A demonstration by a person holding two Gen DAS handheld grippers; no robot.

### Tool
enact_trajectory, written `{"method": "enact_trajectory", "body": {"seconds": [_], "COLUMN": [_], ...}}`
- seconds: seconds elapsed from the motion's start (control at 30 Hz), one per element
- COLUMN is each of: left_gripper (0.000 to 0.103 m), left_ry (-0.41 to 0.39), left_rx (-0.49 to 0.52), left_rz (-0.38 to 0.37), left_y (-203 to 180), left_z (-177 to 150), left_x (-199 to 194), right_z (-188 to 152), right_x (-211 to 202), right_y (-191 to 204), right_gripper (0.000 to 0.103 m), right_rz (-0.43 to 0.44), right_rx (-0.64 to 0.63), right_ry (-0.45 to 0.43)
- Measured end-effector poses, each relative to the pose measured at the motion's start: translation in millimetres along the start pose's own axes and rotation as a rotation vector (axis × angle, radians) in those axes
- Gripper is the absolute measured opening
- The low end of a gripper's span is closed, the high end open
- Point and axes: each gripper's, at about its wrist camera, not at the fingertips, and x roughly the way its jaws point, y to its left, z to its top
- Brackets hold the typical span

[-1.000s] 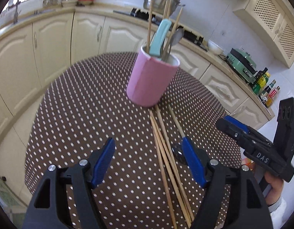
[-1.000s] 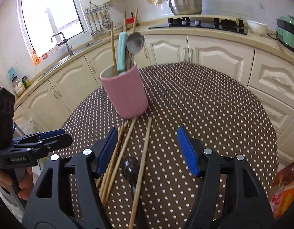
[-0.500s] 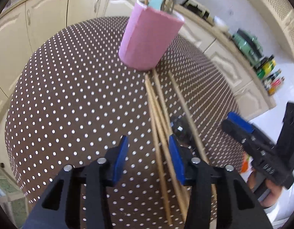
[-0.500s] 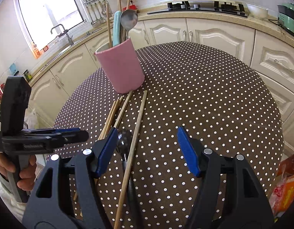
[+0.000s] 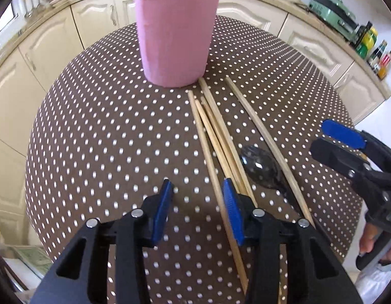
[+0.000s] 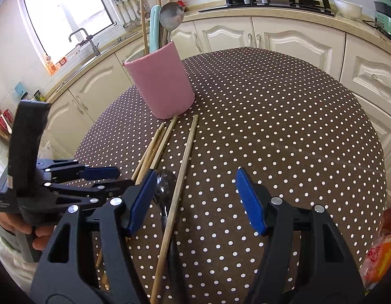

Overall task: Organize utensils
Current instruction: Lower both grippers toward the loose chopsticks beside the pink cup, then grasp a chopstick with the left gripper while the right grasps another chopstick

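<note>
Left tongs (image 5: 198, 202) narrowed, dropped nearer worktop (image 5: 106, 139), released, straddling leftmost chopstick (image 5: 215, 185): pickup imminent. Right tongs (image 6: 193, 197) wide, released, over black spoon (image 6: 166, 190). Pink holder (image 5: 176, 38) far.

Pink holder (image 5: 176, 35) is standing at the far side of the surface (image 5: 99, 136), blocking a straight reach past it; utensils are sticking up out of it, crowding the approach from above. Loose chopsticks (image 5: 215, 136) and a spoon (image 5: 261, 169) are lying in a fan from the holder's base toward the near edge, taking up the middle lane. Left of the fan the cloth is lying bare. Right gripper (image 5: 347, 147) is hovering at the right edge, narrowing access there; the wide dotted area (image 6: 284, 116) right of the single chopstick (image 6: 180, 177) is staying open
</note>
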Motion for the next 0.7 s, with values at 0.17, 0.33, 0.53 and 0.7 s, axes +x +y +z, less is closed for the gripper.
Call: {"method": "enact_trajectory", "body": {"seconds": [0.17,0.33,0.53,0.7], "left_gripper": [0.040,0.009,0.005,0.005], "left_ry": [0.026,0.013,-0.030,-0.071], "left_rx": [0.036,0.007,-0.073,-0.142], "left_rz": [0.039,0.036,-0.010,-0.058], "left_y": [-13,-8,4,13], "left_z": [25,45,44,31], "left_x": [10,17,15,6], "right_z": [6,21,35,42], "right_x": [4,24,49,64], "right_y": [-2,0,6,19], "right_gripper": [0.064,0.064,0.064,0.059], "right_rz": [-0.016,-0.016,-0.039,-0.085], "right_rx": [-0.009,-0.028,-0.044,-0.088], "right_ry": [0.030,0.130,0.234,0.307]}}
